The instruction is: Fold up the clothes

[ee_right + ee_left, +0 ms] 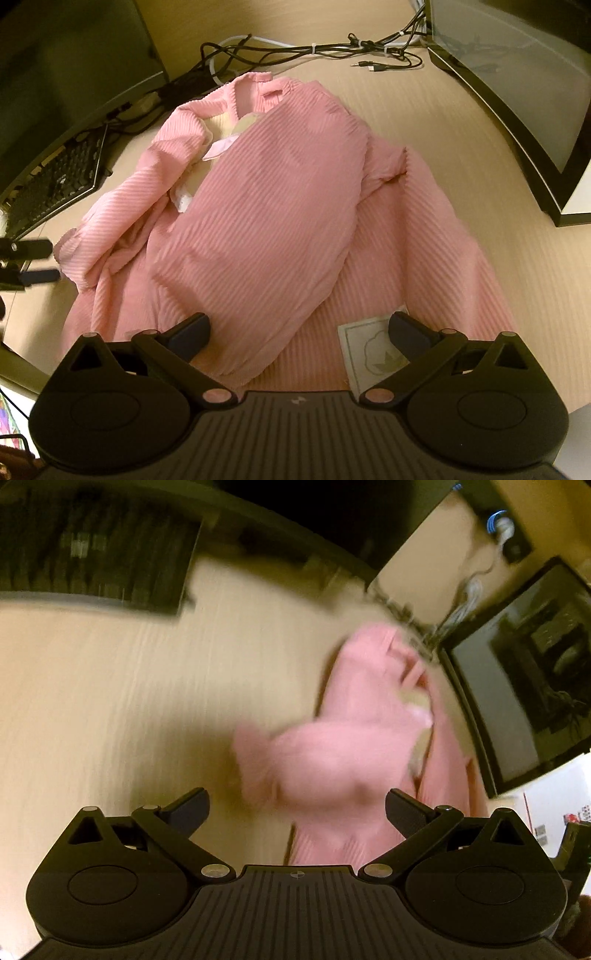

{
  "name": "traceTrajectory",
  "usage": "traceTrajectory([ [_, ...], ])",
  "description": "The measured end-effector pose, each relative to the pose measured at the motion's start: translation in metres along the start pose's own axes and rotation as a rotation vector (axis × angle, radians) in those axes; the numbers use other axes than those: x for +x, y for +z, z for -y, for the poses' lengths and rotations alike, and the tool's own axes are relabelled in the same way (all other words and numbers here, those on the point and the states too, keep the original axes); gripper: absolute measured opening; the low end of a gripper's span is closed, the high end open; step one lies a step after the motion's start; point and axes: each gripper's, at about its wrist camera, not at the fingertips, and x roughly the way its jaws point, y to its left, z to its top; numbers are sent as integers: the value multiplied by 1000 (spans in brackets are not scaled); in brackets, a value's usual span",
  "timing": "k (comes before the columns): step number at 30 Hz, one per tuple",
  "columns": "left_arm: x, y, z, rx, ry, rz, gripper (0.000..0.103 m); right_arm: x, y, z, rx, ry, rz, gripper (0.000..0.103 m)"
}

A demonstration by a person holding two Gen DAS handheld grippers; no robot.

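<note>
Hovering wide-jawed and empty, right gripper (297, 328) and left gripper (297, 806) risk snagging one ribbed layer of the pink jacket (258, 206) (left view blurred), dragging it toward the cables (314, 48).

No readable text; tag (373, 347) on garment (258, 206) (emblem only).

Pink ribbed garment (258, 206) lying spread on a pale wood-grain desk (424, 110), collar end farthest from the right wrist camera and hem end nearest it. One front panel is folded over the middle, a sleeve is bunched at the left edge, and cream lining shows near the collar (a pale square label lies at the hem). In the left wrist view the garment (347, 746) appears blurred.
</note>
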Motion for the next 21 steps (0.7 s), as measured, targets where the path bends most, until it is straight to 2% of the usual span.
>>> traceTrajectory([
  [3,11,4,11,-9,-52,8,103,-1,-3,1,20,-6,23,103],
  [5,19,7,19,-14,-86,16,99,0,-6,-1,19,-18,37,103],
  [6,23,8,23,-16,-103,20,85,0,-7,-3,13,-24,41,103],
  [7,29,12,28,-7,-92,30,64,0,-8,-4,8,-30,46,103],
  [9,41,19,37,34,-41,72,49,0,-10,-5,-5,-33,56,103],
  [12,42,35,43,104,23,176,30,0,-12,-7,-34,-39,62,103],
  [15,30,60,35,121,95,301,21,0,-13,-10,-75,-44,51,103],
  [17,10,81,19,94,182,423,21,1,-11,-10,-77,-43,34,103],
  [19,-16,101,-11,22,273,531,21,1,-7,-9,-76,-39,21,103],
  [21,-40,113,-40,-56,298,571,25,-3,-1,-11,-62,-44,35,103],
])
